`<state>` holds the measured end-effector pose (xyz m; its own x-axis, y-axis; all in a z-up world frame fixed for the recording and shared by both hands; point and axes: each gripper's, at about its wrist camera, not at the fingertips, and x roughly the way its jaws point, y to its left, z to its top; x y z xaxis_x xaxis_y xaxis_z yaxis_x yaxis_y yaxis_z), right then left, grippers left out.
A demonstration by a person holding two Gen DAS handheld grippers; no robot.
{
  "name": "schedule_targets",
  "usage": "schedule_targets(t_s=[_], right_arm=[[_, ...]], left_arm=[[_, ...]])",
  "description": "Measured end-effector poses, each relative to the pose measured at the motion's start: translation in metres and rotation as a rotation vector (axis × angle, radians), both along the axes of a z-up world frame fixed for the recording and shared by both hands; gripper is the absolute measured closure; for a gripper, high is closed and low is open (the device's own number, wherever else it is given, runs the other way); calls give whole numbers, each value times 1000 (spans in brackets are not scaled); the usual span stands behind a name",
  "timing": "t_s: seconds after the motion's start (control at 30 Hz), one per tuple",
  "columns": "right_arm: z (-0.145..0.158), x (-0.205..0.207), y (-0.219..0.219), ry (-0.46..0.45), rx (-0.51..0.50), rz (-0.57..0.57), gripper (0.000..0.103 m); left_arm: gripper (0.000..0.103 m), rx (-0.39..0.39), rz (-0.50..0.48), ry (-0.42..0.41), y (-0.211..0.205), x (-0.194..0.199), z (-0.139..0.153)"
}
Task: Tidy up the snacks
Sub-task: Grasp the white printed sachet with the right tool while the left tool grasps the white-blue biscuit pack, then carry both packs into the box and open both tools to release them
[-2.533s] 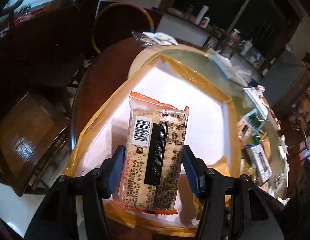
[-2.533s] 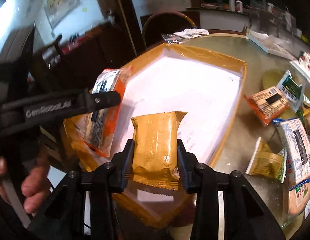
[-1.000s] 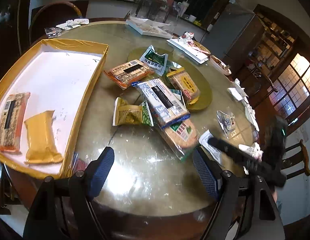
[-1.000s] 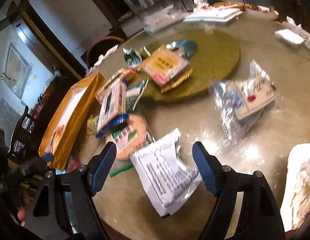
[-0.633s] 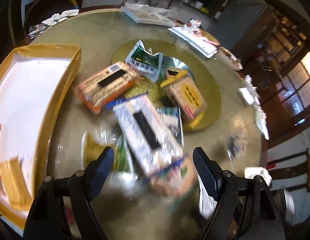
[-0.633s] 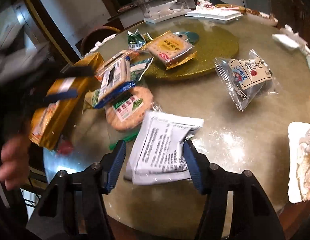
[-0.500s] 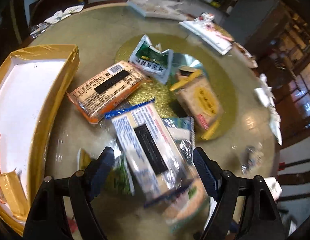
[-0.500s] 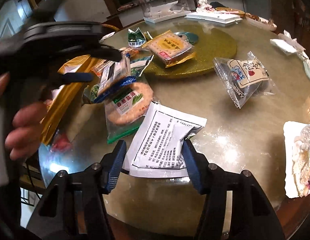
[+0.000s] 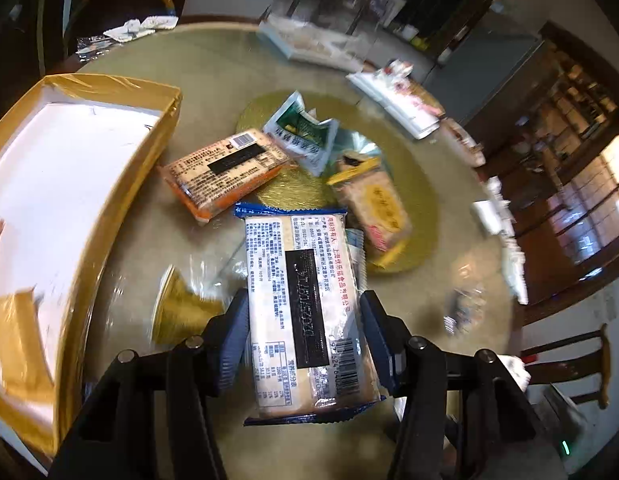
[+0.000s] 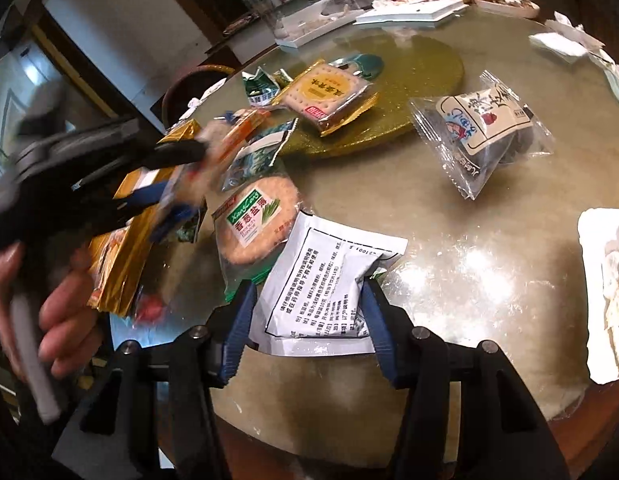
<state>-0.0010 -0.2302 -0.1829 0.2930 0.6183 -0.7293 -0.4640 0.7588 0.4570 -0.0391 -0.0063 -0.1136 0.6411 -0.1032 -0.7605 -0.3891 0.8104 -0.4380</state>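
Where legible, round cracker pack (image 10: 258, 220) reads "Xiang Cong".

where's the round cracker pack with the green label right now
In the right wrist view the round cracker pack lies on the table left of centre, its lower edge tucked under the white sachet that sits between the right gripper fingers.

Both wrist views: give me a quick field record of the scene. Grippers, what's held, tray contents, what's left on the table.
left gripper: jaws closing on blue-edged cracker pack
right gripper: shut on white sachet
tray: gold-rimmed, white floor; gold packet inside at near end
table: round, glossy
left on table: orange cracker pack, green-white sachet, round cracker pack, clear bag
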Motion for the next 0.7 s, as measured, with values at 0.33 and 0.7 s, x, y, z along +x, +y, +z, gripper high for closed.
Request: schedule_targets(t_s=[0.33,0.7], right_arm=[[4,-14,6,-108,-103,-26,95],[32,-42,6,-195,-68,-24,97]], left_arm=[[49,-83,-1,-122,16,-79,23],[49,-97,157,-188,78,-133,45]])
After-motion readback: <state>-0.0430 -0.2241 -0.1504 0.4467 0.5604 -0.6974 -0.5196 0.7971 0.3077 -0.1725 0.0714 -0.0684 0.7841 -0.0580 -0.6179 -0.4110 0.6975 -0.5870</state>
